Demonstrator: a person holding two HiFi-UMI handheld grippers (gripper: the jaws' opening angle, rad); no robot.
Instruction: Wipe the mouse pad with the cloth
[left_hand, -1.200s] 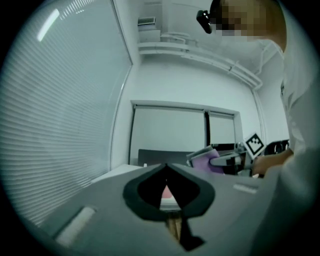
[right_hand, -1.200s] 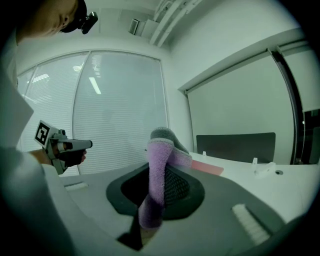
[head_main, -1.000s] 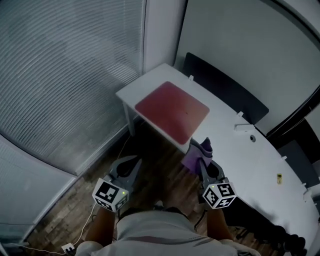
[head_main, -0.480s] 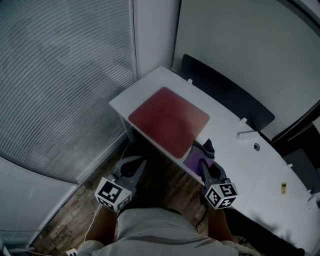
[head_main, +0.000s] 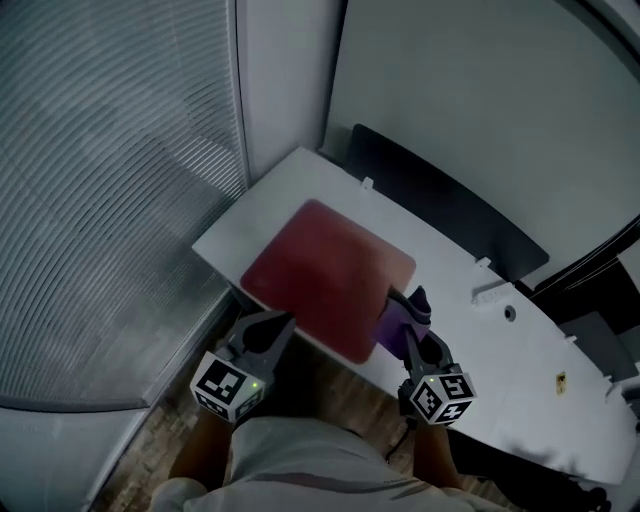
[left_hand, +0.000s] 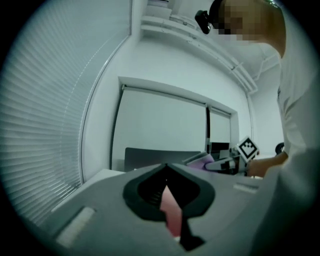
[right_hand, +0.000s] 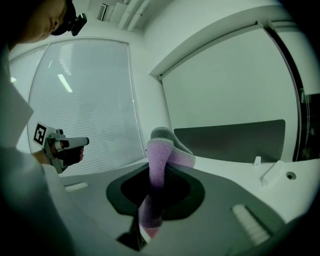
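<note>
On the white desk (head_main: 480, 335) ahead of me the red mouse pad (head_main: 325, 270) lies flat at the near left end, one corner turned toward me, its near edge running along the desk's front edge. My right gripper (head_main: 415, 335) is clamped on the purple cloth (head_main: 392, 322). In the right gripper view the cloth (right_hand: 162, 155) is pinched between the jaws of that gripper (right_hand: 152, 200) and stands up past them in a folded tuft with a grey side. From the head view the cloth sits just beside the pad's right near corner, over bare desk. Whether it already touches the surface I cannot tell from this steep angle. So the pad lies forward and to the left of the cloth, and the stroke I judge comes next is a short move leftward and away from me onto the red surface. My left gripper (head_main: 272, 330) hangs off the front of the desk with its tip close to the pad's near edge. In its own view the left gripper (left_hand: 166, 167) has its jaws closed together with nothing held. Both grippers are near the pad, but the right one carries the cloth, so the wipe falls to it.
</note>
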